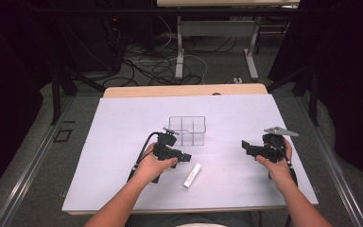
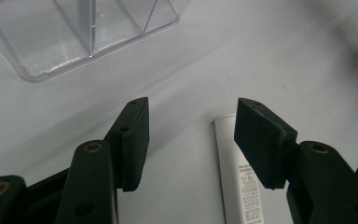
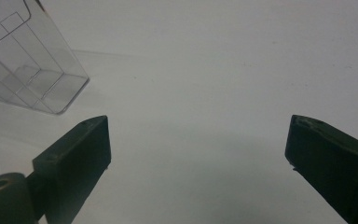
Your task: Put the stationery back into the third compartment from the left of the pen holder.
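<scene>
A small white tube (image 1: 192, 175) lies on the white table cover, just right of the person's left hand. In the left gripper view the tube (image 2: 233, 186) runs partly beneath the right-hand jaw, and no pad presses on it. My left gripper (image 1: 188, 157) (image 2: 191, 135) stands open about halfway, pointing right. A clear plastic organizer (image 1: 187, 130) (image 2: 74, 37) with several compartments stands just beyond it. My right gripper (image 1: 245, 146) (image 3: 198, 149) is open wide over bare cover, pointing left, with nothing between its jaws. The organizer (image 3: 28, 70) shows at its upper left.
The white cover (image 1: 123, 142) spans most of the wooden table. Its front edge runs close to the person's forearms. Beyond the far edge are table legs (image 1: 180, 47) and cables (image 1: 151, 66) on the floor.
</scene>
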`<state>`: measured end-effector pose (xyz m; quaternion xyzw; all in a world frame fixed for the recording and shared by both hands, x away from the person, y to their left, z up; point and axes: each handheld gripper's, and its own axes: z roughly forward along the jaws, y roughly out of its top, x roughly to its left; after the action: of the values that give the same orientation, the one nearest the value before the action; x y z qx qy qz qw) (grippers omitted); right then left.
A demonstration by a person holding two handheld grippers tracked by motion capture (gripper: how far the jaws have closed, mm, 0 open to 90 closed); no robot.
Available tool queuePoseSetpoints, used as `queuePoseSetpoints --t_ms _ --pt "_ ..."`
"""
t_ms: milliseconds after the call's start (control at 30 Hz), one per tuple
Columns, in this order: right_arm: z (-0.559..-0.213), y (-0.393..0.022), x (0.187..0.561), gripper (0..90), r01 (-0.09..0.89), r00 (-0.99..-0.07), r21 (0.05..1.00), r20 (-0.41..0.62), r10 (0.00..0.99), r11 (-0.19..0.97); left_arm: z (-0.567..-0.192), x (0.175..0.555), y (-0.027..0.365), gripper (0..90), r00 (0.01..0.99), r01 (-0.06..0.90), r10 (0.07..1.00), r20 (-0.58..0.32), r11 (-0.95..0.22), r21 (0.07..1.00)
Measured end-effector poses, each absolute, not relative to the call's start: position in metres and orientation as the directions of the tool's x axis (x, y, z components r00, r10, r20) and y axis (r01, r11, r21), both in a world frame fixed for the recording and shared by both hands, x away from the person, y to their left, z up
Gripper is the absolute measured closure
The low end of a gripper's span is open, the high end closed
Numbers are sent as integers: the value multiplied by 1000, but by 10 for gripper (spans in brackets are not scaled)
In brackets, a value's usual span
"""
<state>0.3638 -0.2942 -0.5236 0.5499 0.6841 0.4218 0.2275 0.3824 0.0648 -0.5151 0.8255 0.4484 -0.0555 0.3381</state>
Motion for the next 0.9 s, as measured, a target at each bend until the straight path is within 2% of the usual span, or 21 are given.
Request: queuePoseSetpoints --t_ms 900 --pt "-525 -293 364 62 561 -303 826 144 942 55 -537 365 33 504 578 810 695 -428 -426 402"
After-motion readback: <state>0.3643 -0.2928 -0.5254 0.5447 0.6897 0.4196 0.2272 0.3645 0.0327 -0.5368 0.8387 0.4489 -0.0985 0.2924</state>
